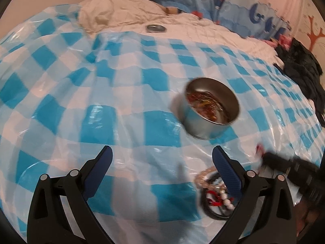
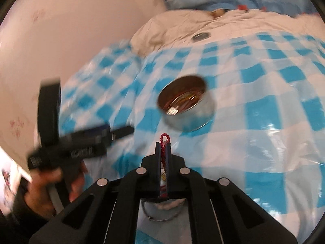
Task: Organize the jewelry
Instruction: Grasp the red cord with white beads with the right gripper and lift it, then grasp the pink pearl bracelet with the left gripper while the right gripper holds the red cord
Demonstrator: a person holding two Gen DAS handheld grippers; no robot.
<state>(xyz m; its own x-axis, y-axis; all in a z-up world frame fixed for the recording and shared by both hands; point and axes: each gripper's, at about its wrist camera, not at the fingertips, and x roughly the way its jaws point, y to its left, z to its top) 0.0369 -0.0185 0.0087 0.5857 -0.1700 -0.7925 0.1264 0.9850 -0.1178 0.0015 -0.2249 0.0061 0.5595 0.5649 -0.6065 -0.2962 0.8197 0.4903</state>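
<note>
The right tool [image 2: 163, 148] has its jaws pressed together on a red braided cord [image 2: 163, 140], whose looped end projects just past the fingertips; pale beaded strands hang below the jaws, partly hidden by the tool body. The left tool [image 1: 162, 158] has its jaws spread wide, with nothing between them, above a bed covered by a blue-and-white checked plastic sheet [image 1: 126, 85]. A round metal tin [image 1: 211, 116] stands on the sheet ahead of both tools, open at the top, holding a tangle of gold and red jewelry [image 1: 205, 103]; individual pieces are too blurred to identify. A heap of bracelets [image 1: 215, 191], comprising pale beads, red cord and dark bands, lies on the sheet just beside the left tool's right finger, partly behind it. A flat round metal lid [image 1: 156, 28] rests well apart from the tin, at the far edge of the sheet on a cream quilt [image 1: 126, 8]. In the left wrist view the right tool [image 1: 284, 162] appears blurred at the right edge.
</note>
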